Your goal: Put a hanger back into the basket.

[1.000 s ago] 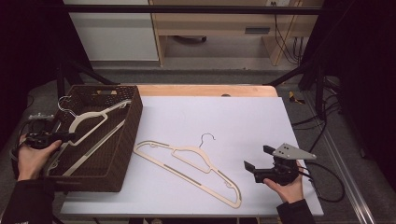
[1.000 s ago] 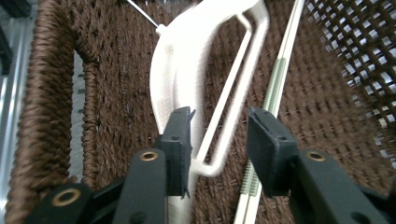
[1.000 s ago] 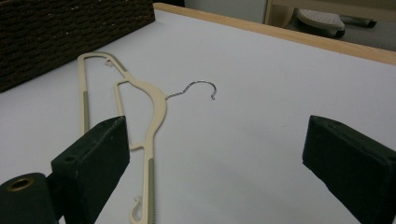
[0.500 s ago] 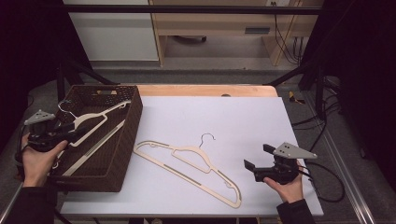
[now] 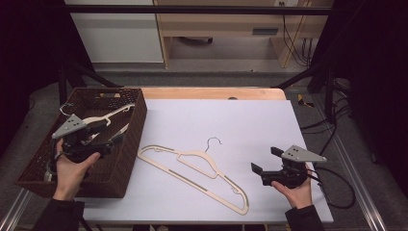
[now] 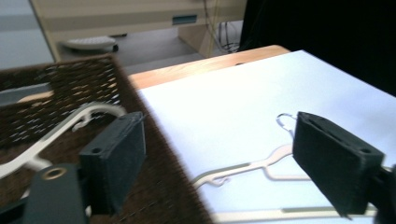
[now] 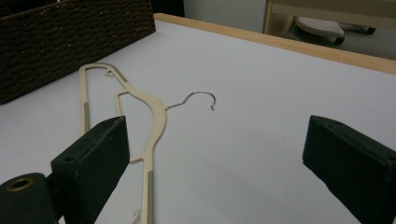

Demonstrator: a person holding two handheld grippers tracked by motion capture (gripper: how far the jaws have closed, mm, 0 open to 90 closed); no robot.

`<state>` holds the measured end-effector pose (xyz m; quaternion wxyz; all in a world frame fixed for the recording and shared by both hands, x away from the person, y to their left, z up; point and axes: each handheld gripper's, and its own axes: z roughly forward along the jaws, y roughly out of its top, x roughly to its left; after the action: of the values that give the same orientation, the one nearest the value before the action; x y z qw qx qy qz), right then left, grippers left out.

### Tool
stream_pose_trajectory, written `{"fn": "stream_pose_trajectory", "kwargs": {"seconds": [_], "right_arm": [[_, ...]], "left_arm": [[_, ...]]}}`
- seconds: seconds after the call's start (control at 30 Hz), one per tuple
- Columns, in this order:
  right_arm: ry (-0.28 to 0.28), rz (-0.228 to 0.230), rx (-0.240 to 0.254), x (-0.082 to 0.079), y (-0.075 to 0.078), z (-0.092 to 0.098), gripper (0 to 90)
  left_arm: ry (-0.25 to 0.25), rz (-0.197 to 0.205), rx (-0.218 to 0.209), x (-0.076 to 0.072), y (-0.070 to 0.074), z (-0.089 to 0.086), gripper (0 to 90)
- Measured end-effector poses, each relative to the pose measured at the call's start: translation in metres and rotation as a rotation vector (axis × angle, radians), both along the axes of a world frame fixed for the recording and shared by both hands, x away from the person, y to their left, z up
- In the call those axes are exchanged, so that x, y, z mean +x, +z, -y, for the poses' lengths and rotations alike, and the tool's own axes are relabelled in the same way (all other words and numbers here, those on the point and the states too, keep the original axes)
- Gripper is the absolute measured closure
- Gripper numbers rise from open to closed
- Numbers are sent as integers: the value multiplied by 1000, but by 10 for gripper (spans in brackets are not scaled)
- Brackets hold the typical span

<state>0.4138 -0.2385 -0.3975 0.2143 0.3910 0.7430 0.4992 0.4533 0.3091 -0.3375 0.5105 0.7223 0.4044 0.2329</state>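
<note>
Hangers: one on the mat (image 5: 195,169), two in the basket (image 5: 33,166).

Left gripper (image 5: 113,138) at nine o'clock, above the wicker basket (image 5: 126,159), jaws wide with nothing between them, just opened further. Inside the basket, cream hangers (image 5: 103,117). Flat on the white mat (image 5: 231,120) near six o'clock, another cream hanger (image 5: 192,171), wire hook toward twelve. Right gripper (image 5: 265,160) at four o'clock, resting on the mat, jaws apart and empty, aimed toward nine, well apart from that hanger.
</note>
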Motion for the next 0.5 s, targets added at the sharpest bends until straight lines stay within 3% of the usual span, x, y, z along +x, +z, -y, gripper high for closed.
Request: {"fn": "stream_pose_trajectory", "kwargs": {"seconds": [0.2,0.5], "right_arm": [[6,1,-8,1,1,-3,72],[21,-10,-26,2,-2,-10,73]], "left_arm": [[-83,18,10,-12,-8,36,105],[-157,-16,43,-21,-30,75,93]]}}
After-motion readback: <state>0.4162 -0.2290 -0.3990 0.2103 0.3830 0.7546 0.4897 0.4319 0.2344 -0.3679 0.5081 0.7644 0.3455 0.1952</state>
